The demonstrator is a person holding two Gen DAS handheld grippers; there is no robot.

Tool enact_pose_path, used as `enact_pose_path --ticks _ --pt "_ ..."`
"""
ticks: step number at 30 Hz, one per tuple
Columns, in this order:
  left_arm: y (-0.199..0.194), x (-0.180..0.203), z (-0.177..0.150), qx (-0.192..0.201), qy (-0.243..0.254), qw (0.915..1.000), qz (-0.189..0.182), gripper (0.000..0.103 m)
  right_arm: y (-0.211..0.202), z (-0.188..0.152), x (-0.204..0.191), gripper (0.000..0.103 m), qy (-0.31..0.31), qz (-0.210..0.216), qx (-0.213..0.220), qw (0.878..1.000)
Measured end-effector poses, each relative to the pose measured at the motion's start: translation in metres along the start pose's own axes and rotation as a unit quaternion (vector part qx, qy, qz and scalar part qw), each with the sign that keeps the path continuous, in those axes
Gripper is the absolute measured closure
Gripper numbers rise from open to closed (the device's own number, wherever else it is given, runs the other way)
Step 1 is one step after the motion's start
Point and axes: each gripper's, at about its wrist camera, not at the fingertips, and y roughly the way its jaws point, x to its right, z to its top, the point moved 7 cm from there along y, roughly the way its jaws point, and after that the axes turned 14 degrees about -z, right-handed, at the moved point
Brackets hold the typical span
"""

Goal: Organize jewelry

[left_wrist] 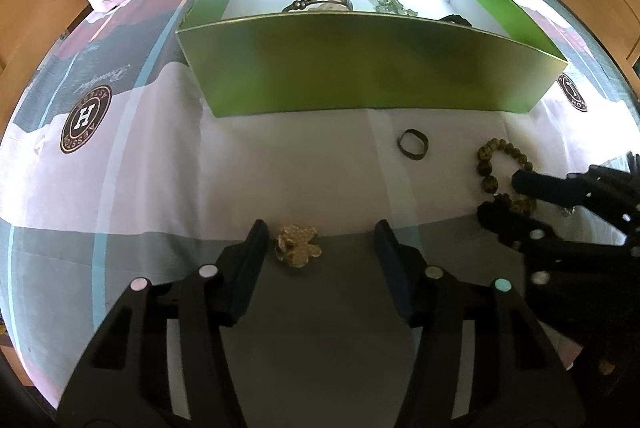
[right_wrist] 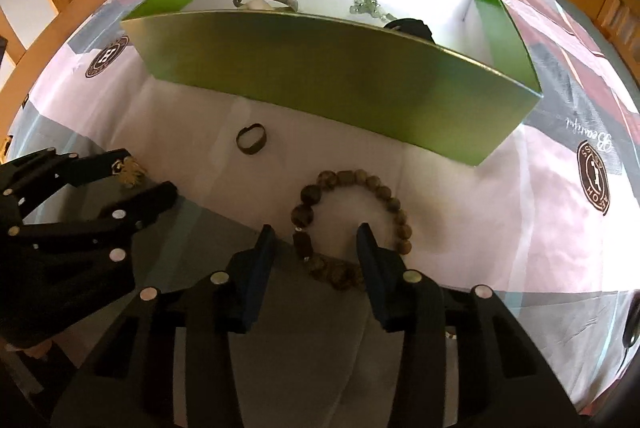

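from my left wrist view, the green box sits on the patterned bedspread with some pieces already in: a silver bangle, a pale bead strand and something dark i can't identify, all half hidden behind the near wall. still out on the bed: a gold brooch, a small ring and a wooden bead bracelet. my left gripper stands part open around the brooch, which lies just beside the left finger; i see no pad pressing on it, so nothing is held yet.

from my right wrist view, my right gripper is part open and straddles one side of the bead bracelet, one finger outside the loop, one inside it. the pads don't look closed on the beads. the bracelet's nearest beads vanish behind the finger. the ring lies near the box; the brooch is mostly masked by the left gripper. i'd judge the job roughly half done, three pieces left.
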Motion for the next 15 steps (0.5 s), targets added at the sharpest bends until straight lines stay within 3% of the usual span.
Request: enact_pose_path --ticks 3,4,10,12,15 --pt "0.0008 0.0014 -0.0001 0.001 0.003 1.0000 0.004 0.048 -0.0015 -0.0007 -0.0008 0.064 -0.001 -0.006 0.003 1.000" --pt "0.0008 0.0014 0.0000 0.002 0.004 1.0000 0.004 0.049 -0.0017 -0.0012 -0.0008 0.070 0.000 -0.005 0.003 1.000" --pt "-0.0013 0.0014 0.0003 0.011 0.008 0.9999 0.006 0.073 -0.0035 -0.0054 0.0017 0.094 0.008 0.002 0.002 1.000" --pt "-0.0019 0.0020 0.0000 0.014 0.013 0.9998 0.008 0.079 -0.0047 -0.0071 0.0041 0.095 0.007 0.002 0.003 1.000" --pt "-0.0028 0.0031 -0.0011 0.016 0.018 0.9997 0.009 0.079 -0.0050 -0.0079 0.0040 0.096 0.007 0.003 0.002 1.000"
